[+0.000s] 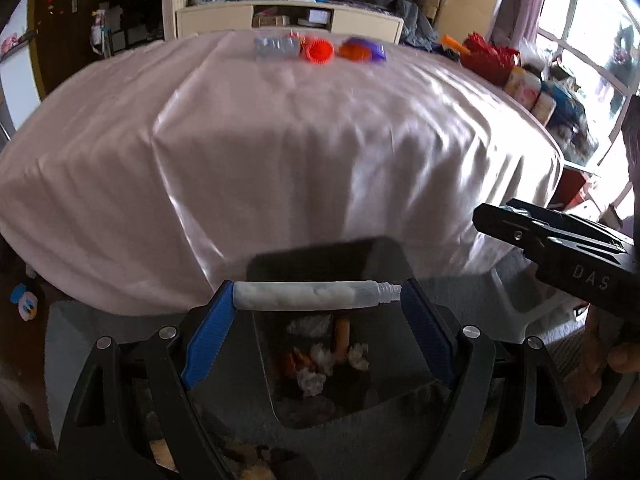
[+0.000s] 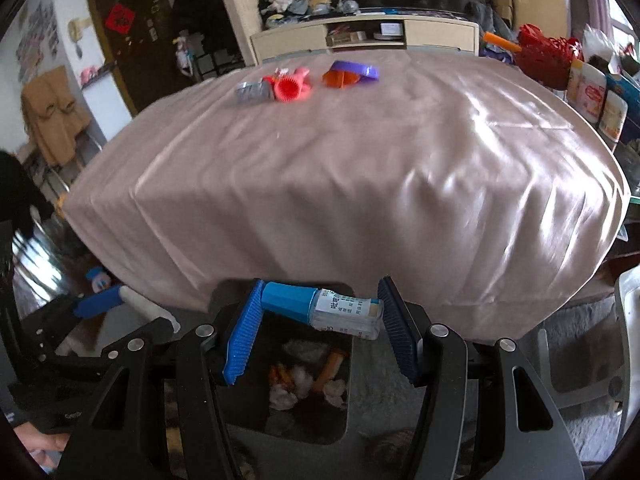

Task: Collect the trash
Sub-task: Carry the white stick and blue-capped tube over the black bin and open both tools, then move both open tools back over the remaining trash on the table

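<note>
A: How many hand-held grippers are carrying something?

B: Both. The left hand-held gripper (image 1: 318, 298) is clamped end to end on one white tube (image 1: 308, 295) with a bare threaded nozzle. The right hand-held gripper (image 2: 320, 312) is clamped the same way on one small bottle (image 2: 324, 309) with a blue cap and a printed label.

A: Where are those two things?

B: Each sits crosswise between blue ribbed pads (image 1: 210, 338), over the open mouth of a single dark bin (image 2: 304, 412) on the floor in front of the table (image 2: 360, 168).

A: Anything in the bin?

B: Several white crumpled wads (image 2: 302, 380) and a few orange scraps (image 2: 330, 364); too jumbled and blurred for an exact count.

A: And on the table?

B: At the far edge of the pink cloth, three blurred items: one grey crushed piece (image 2: 250, 92), one red-pink ribbed thing (image 2: 290, 88) touching it, and, set apart to the right, one orange and purple object (image 2: 350, 74).

A: Can either camera see the other gripper?

B: Yes. The right one shows at the right edge of the left wrist view, and the left one, with its tube, at the lower left of the right wrist view.
</note>
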`<action>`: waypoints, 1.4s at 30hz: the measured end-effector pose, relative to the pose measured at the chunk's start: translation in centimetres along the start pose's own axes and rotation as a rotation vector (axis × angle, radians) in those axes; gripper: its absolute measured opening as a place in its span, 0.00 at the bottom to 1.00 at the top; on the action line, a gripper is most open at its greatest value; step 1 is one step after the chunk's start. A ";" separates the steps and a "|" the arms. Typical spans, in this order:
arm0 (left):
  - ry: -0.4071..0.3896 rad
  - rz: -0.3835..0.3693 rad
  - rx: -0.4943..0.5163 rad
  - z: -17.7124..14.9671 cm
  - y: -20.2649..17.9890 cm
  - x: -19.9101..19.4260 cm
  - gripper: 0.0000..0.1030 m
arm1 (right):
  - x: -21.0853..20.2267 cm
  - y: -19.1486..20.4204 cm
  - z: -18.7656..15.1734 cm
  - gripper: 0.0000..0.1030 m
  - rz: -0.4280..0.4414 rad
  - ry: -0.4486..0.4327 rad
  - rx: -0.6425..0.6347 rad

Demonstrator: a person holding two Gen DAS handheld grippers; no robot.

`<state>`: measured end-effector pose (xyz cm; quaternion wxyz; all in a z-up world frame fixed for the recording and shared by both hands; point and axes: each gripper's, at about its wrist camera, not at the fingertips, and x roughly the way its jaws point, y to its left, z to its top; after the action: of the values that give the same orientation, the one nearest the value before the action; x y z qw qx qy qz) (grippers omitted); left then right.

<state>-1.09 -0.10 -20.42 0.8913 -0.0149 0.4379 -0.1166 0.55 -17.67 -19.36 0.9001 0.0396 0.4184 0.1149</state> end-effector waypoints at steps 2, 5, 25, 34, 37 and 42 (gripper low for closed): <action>0.010 -0.008 0.006 -0.8 0.0 0.8 0.77 | 0.9 0.2 -1.0 0.57 -0.003 0.020 -0.006; 0.037 -0.026 0.016 -1.9 -0.1 1.9 0.77 | 2.1 0.1 -2.1 0.57 -0.001 0.061 0.003; 0.146 -0.016 -0.031 -3.2 0.7 4.7 0.85 | 3.4 -0.1 -2.5 0.82 0.033 0.107 0.069; 0.123 -0.021 -0.038 -2.6 0.7 3.9 0.86 | 3.3 -0.6 -2.1 0.82 0.024 0.104 0.096; 0.115 -0.030 -0.046 -1.9 0.9 3.3 0.86 | 2.7 -1.0 -1.6 0.82 0.028 0.099 0.108; 0.065 -0.007 -0.082 2.4 2.4 1.1 0.86 | 0.3 -2.9 1.8 0.82 0.022 0.022 0.132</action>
<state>1.88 1.80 -20.09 0.8749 -0.0493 0.4708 -0.1021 2.58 -20.41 -18.88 0.8895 0.1021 0.4346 0.0974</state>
